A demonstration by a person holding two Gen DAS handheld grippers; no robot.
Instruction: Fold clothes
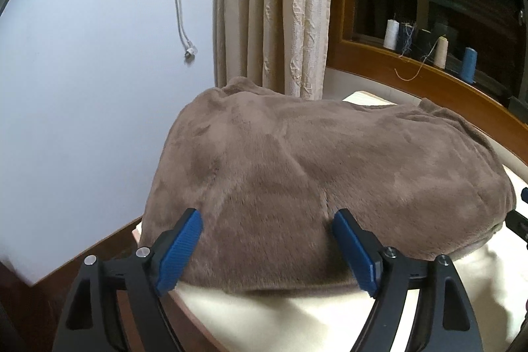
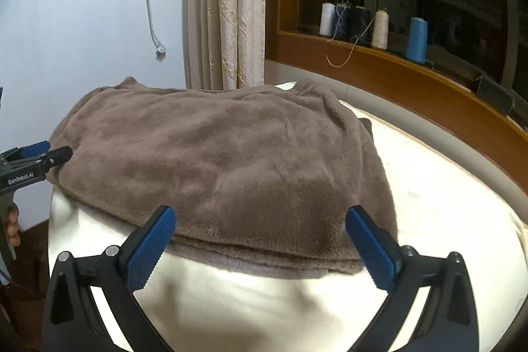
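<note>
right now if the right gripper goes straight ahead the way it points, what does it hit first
Most likely the near folded edge of the brown fleece garment, which lies between the open right gripper fingers on the cream-covered table. Nothing else sits in between, though depth is hard to judge through the fisheye.

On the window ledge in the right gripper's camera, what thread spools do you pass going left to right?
White spool → dark navy spools → cream spool → blue spool.

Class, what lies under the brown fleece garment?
The brown fleece garment rests on a cream surface that shows along its near and right edges. Anything beneath its middle is covered and cannot be seen.
</note>
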